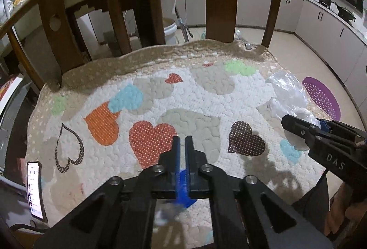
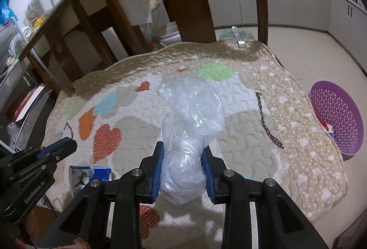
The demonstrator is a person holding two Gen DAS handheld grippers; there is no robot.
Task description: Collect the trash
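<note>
My right gripper (image 2: pixel 182 171) clamps a clear plastic bag (image 2: pixel 190 125) above a quilted chair cushion (image 2: pixel 252 134).

My right jaws press both sides of the crumpled bag, whose top billows up and away from me. My left gripper (image 1: pixel 182 145) hangs over the near middle of the cushion, jaws almost together, with something blue and blurred between their bases. A blue-and-white carton (image 2: pixel 88 176) lies near left. A purple basket (image 2: pixel 337 111) sits on the floor to the right.

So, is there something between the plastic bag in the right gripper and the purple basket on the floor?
Nothing visible blocks it. The right gripper grips the plastic bag above the chair cushion; the purple basket sits on the floor just past the cushion's right edge.
</note>
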